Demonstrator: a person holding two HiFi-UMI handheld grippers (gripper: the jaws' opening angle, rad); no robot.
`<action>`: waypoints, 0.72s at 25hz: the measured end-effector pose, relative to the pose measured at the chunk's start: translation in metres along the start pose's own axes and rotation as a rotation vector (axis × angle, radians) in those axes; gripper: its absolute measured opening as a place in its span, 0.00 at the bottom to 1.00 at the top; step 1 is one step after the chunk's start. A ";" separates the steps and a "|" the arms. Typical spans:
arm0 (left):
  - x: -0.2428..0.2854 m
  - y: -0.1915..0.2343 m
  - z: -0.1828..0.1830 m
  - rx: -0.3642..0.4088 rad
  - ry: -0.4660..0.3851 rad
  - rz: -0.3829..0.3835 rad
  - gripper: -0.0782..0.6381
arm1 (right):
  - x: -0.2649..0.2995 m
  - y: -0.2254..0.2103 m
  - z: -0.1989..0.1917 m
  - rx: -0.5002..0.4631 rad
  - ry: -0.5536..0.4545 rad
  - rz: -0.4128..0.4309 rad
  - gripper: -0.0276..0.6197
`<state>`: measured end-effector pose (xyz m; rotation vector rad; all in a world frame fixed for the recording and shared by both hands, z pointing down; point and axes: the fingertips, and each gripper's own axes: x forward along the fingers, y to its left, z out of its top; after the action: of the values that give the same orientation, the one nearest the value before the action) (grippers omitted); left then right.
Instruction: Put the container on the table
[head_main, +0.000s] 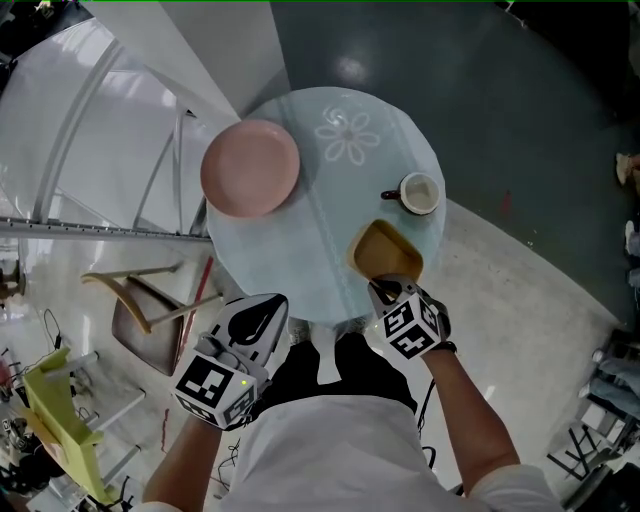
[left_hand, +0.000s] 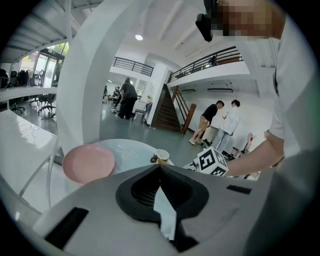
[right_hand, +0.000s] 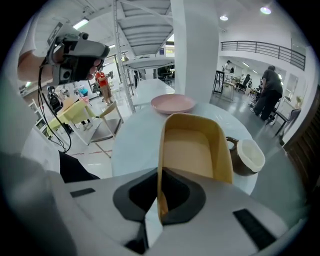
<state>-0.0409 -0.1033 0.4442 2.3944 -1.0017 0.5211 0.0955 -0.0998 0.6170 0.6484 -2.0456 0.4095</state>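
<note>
Nearest in, by the person's shirt (head_main: 330, 445), the left tongs (head_main: 262, 312) hang clenched on nothing, just off the worktop's (head_main: 320, 240) near edge. All the action is on the right: the right tongs (head_main: 386, 291) are clamped on the container (head_main: 386, 250), pinching its near wall. It sits over the near-right part of the worktop, long axis running straight away from the tongs, near to far. It's a mustard-yellow tub with rounded corners and an open top, and it's empty. The cup (head_main: 420, 193) is just beyond it, the plate (head_main: 250, 167) well off to the far left. Whether its base touches down, I can't tell. My call: lower and let go.
</note>
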 end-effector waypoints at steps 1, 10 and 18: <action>0.001 0.000 0.000 -0.002 0.001 -0.002 0.14 | 0.003 -0.001 -0.002 -0.004 0.012 -0.004 0.08; 0.008 0.002 -0.005 -0.013 0.012 -0.010 0.14 | 0.026 -0.003 -0.019 -0.033 0.120 -0.022 0.08; 0.010 0.006 -0.009 -0.023 0.020 -0.013 0.14 | 0.040 0.001 -0.025 -0.048 0.166 -0.008 0.08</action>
<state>-0.0399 -0.1072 0.4577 2.3693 -0.9776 0.5247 0.0949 -0.0976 0.6646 0.5740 -1.8886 0.3949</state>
